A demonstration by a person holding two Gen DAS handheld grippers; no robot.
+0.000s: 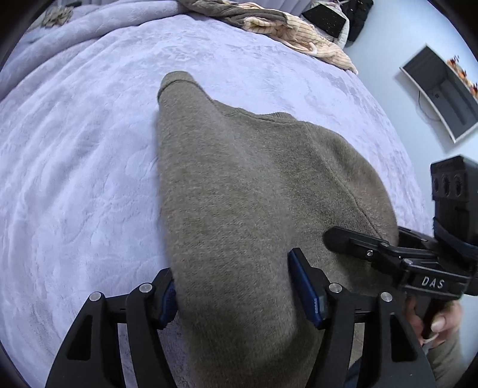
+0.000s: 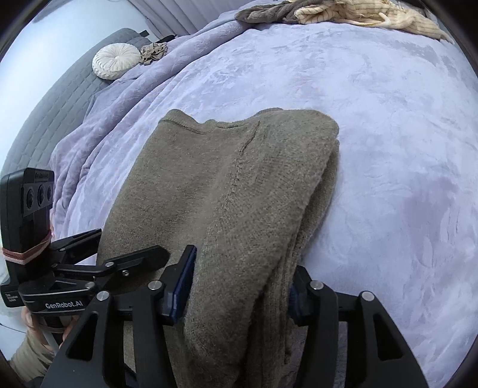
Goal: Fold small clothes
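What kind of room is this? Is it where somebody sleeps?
Most likely a bedroom. The brown sweater lies on a bed covered with a soft lilac blanket. A round cream cushion sits near the grey quilted headboard, and more clothes are heaped at the bed's far edge.

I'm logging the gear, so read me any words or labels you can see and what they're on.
"DAS": right gripper body, in the left wrist view.
"GenRobot.AI": left gripper body, in the right wrist view.
Small print on the left gripper's camera block: too small to read.
Sweater: no text.
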